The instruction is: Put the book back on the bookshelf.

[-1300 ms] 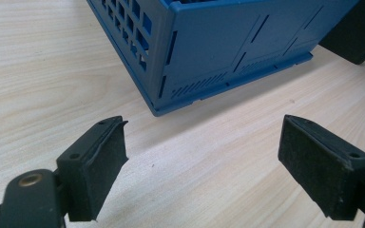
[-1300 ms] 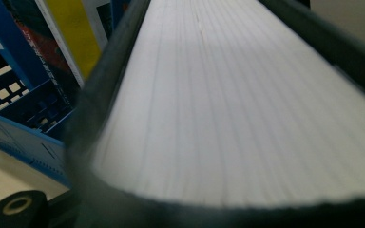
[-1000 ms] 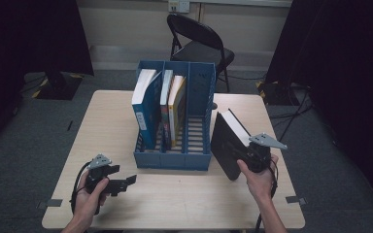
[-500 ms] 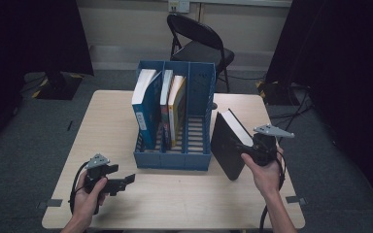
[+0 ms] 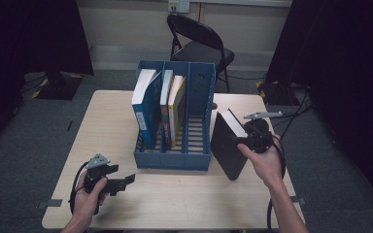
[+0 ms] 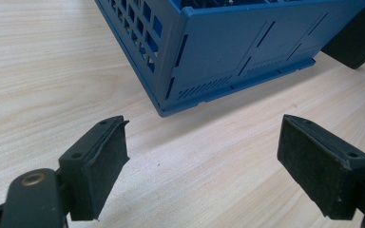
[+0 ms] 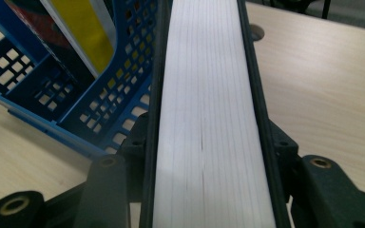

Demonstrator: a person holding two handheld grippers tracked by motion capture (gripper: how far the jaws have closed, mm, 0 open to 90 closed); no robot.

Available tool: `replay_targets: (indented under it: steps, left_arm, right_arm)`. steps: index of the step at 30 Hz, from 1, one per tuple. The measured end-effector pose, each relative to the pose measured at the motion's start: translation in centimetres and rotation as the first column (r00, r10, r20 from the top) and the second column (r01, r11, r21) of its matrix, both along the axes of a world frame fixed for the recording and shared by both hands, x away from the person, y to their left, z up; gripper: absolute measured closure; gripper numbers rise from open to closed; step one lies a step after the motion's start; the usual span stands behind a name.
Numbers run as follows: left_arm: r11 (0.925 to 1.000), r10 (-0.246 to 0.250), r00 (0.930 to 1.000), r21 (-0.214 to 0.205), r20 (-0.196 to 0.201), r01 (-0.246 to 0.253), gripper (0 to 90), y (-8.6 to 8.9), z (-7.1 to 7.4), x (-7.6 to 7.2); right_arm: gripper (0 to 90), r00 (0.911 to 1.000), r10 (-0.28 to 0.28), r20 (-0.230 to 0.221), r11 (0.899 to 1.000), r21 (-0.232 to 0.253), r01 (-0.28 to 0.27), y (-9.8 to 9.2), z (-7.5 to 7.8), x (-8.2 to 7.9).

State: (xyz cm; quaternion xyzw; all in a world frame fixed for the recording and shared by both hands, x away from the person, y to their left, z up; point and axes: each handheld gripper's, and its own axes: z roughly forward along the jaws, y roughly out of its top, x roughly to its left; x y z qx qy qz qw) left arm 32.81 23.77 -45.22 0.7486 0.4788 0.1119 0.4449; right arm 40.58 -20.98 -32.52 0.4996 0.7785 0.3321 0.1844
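Note:
A thick black book (image 5: 227, 145) with white page edges (image 7: 208, 118) hangs tilted just right of the blue file rack (image 5: 175, 158). My right gripper (image 5: 240, 141) is shut on it, one jaw on each cover (image 7: 209, 161). In the rack, a blue book (image 5: 145, 104) stands in the left slot. A white-spined book (image 5: 166, 94) and a yellow book (image 5: 177, 99) share the middle slot. The right slot (image 5: 199, 128) is empty. My left gripper (image 5: 126, 180) rests low over the table's front left, open with nothing between its pads (image 6: 202, 156), and faces the rack's corner (image 6: 247, 52).
The wooden table (image 5: 189, 199) has bare room in front of the rack and on its left side. A black folding chair (image 5: 199, 46) stands behind the far edge. Dark curtains hang on both sides, and cables trail off the right edge.
My right hand has lifted the black book upward beside the rack, keeping its grip. The left hand and its gripper have stayed where they were.

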Motion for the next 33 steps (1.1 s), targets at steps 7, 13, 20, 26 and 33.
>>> replay_targets:
  steps: [7,13,20,26,33]
  left_arm:
    - [1.0000,-0.001,1.0000,0.004,-0.008,0.002,16.8,0.0,0.0,0.0]
    - [1.0000,-0.004,1.0000,0.001,-0.009,0.004,16.9,-0.1,0.0,-0.1]
    - [1.0000,-0.001,1.0000,0.002,-0.008,0.001,17.1,-0.1,0.0,-0.1]
    - [0.9998,0.019,0.9997,0.002,-0.018,-0.019,17.3,0.1,-0.1,0.0]
    - [0.9997,0.025,0.9993,0.002,-0.029,-0.025,17.5,0.2,-0.2,0.1]
  right_arm:
    - [48.4,0.9864,0.010,-0.164,0.995,-0.096,-0.026,1.0,0.6,2.1]
    - [49.4,0.9586,-0.016,-0.284,0.978,-0.204,-0.044,2.3,0.6,3.7]
    - [47.6,0.9261,-0.031,-0.376,0.972,-0.226,-0.060,2.5,0.5,4.5]
    - [50.3,0.9193,-0.022,-0.393,0.967,-0.242,-0.081,2.7,0.5,4.6]
    - [52.7,0.9332,-0.023,-0.359,0.968,-0.241,-0.069,2.6,0.6,4.4]
